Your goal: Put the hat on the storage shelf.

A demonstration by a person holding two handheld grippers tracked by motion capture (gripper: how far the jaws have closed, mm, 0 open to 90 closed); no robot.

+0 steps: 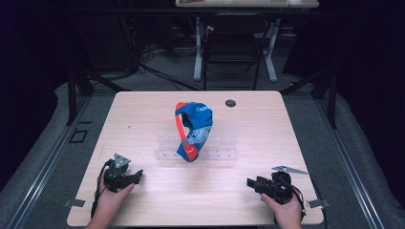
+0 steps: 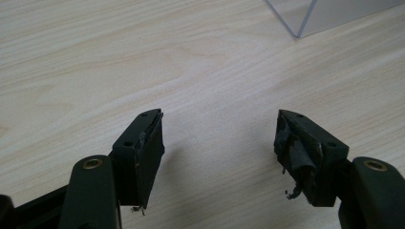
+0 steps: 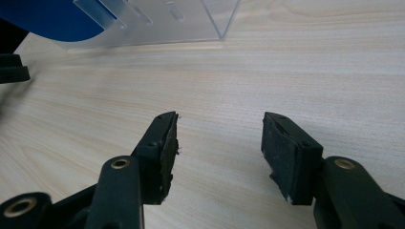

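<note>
Two grippers rest low on the table [image 1: 143,109], one near each front corner, with the cap [image 1: 193,130] between and beyond them, well apart from both. The high view takes in the whole layout: the blue and red cap sits tilted on a clear rack [image 1: 219,145] near the table's middle, the left gripper [image 1: 136,175] points right and the right gripper [image 1: 251,182] points left, each held in a hand at the near edge. A dark round spot [image 1: 230,103] lies toward the far edge.

The left gripper view adds what the high view cannot: its jaws stand wide apart over bare wood with nothing between them, and the right pad [image 2: 296,155] is frayed. One corner of the rack [image 2: 305,19] is cut off at the top.

The right gripper view shows its jaws likewise spread and empty. Beyond them stand the rack's end [image 3: 191,24] and a slice of blue cap [image 3: 52,19], cropped by the frame; the left gripper's tip [image 3: 12,69] pokes in at the left edge.

The cap's lettering is too small to read. Open wood lies between each gripper and the rack.
</note>
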